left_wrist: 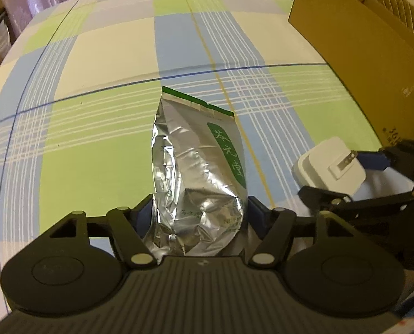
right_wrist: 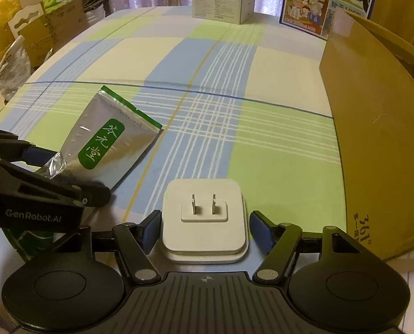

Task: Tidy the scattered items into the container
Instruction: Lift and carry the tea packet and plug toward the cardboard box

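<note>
Nearest to us, the left tongs (left_wrist: 200, 211) straddle the crumpled near end of the silver foil pouch (left_wrist: 195, 167). Their pads sit against its two sides, though we cannot tell whether they press or only touch. We judge they take that end because the bunched foil gives them something to bite.

Just to the right, the right tongs (right_wrist: 205, 228) stand open around the white plug adapter (right_wrist: 204, 192). It lies prongs-up on the checked cloth (right_wrist: 262, 153). One pad is at its left edge and a gap shows on the right, so nothing is gripped. We judge its flat, square sides suit a squeeze across the width.

Both items lie outside the container. The open cardboard box (right_wrist: 373, 139) rises along the right, close enough for a short carry, we judge.

Farthest off, a white carton (right_wrist: 220, 0) and a blue printed carton (right_wrist: 326, 0) stand at the cloth's far edge.
</note>
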Available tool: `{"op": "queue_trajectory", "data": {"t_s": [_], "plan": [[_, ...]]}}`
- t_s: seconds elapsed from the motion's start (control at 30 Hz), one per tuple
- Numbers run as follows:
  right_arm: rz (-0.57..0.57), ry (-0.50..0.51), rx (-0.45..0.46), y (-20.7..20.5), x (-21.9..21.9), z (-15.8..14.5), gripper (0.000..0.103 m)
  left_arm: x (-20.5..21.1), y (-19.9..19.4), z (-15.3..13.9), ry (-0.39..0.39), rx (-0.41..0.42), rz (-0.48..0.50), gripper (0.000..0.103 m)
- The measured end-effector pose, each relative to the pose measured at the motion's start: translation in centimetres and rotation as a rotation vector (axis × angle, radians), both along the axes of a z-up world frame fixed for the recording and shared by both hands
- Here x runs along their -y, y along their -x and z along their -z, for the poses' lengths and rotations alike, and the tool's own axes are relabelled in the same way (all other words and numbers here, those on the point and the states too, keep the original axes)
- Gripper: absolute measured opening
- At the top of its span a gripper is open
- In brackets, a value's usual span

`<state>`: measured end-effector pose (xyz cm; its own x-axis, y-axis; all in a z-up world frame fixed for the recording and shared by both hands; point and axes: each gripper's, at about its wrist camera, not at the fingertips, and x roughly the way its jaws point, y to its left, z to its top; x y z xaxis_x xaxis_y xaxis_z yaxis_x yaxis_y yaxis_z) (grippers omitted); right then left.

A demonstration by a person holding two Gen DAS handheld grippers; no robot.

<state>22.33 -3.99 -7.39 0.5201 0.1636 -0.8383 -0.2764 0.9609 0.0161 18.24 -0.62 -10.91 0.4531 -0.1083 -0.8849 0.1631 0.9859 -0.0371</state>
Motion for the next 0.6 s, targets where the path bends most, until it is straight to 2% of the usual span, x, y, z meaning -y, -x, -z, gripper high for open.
{"op": "queue_trajectory", "data": {"t_s": [0.6], "plan": [[0.0,0.006,0.007,0.12,-0.03,0.01,0.067,-0.03,0.13,-0.09,-0.007,0.015,0.005,0.068]]}}
